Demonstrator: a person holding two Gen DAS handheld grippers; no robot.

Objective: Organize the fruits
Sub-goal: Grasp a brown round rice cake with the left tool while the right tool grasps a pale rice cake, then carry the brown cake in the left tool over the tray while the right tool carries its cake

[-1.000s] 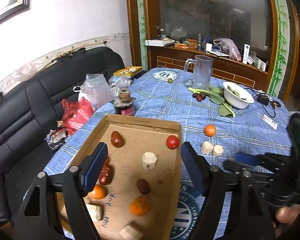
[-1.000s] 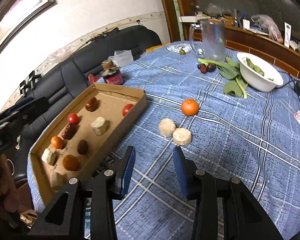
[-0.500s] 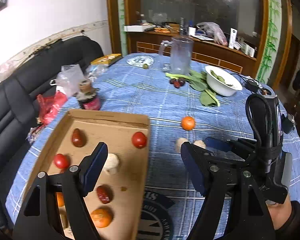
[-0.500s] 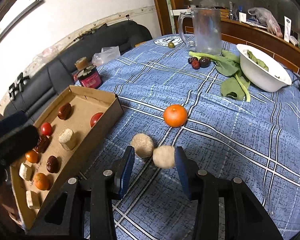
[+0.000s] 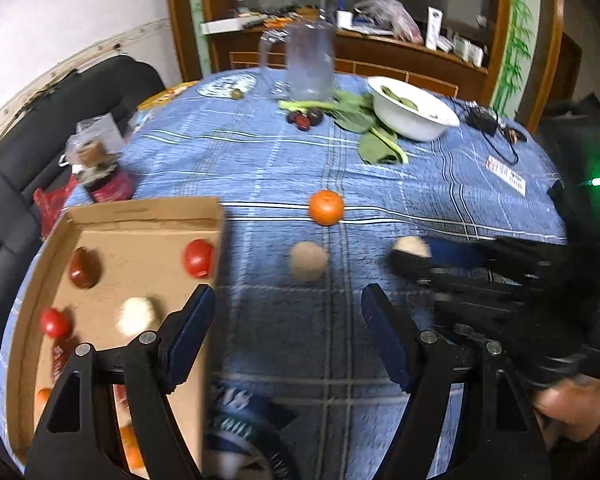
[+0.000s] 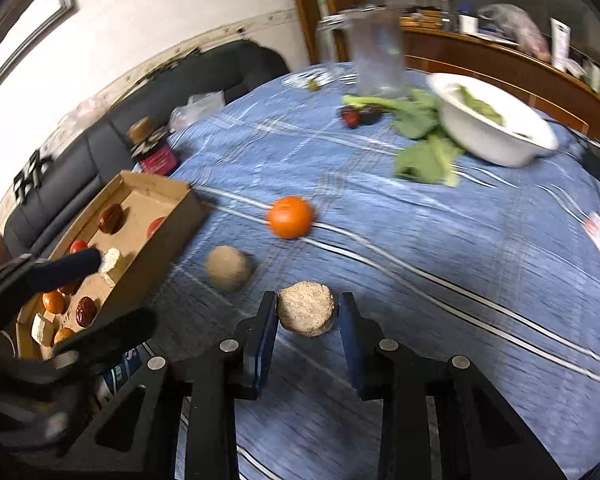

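While the right gripper [image 6: 306, 326] is closing its fingers [image 6: 265, 320] around the nearer beige round piece [image 6: 307, 314] on the bench [image 6: 440, 280], the pads are sitting right at its sides, not yet clearly squeezing it. A second ago this gripper was hanging well short of the two pieces; now it is straddling one, so a lift toward the cardboard box [image 6: 156, 236] is likely coming. The left gripper [image 5: 288, 332] has been swinging off the box and is now hovering, fingers wide apart and empty, short of the other beige piece [image 5: 309, 260]. Beyond both, the orange [image 6: 291, 217] is lying alone on open cloth. The box wall nearest the pieces is standing between them and the fruit inside; the far bowl [image 6: 500, 148] and greens [image 6: 424, 156] are leaving plenty of room.
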